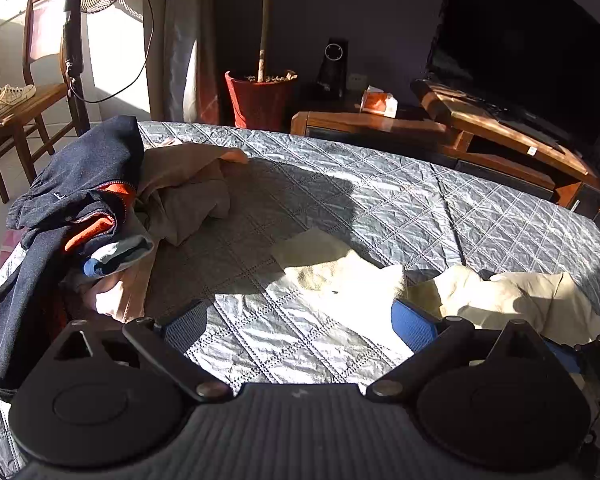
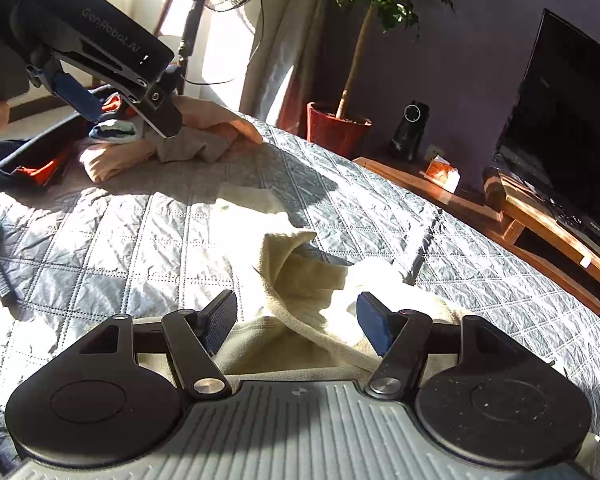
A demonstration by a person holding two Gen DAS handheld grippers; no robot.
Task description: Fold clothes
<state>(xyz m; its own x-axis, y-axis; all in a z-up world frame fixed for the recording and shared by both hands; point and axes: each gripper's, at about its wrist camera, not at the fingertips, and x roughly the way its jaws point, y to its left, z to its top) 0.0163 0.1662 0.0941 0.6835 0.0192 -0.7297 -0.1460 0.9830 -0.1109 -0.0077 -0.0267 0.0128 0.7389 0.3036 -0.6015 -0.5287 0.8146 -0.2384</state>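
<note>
Right hand-held gripper (image 2: 298, 320) stands wide over the cream garment (image 2: 296, 280) on the quilted bed (image 2: 100, 232), left hand-held gripper (image 1: 296, 320) wide too; next likely a fresh grasp for folding.

Right gripper (image 2: 298, 322) jaws apart, cream garment (image 2: 296, 280) between, grey quilt (image 2: 120, 232)

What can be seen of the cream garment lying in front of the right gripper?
The cream garment looks like soft fleecy fabric, crumpled and partly twisted, not yet folded, lying on the grey quilted cover in sunlight. One end stretches flat away from the camera; the near end bunches between the open right gripper, whose pads do not press it.
</note>
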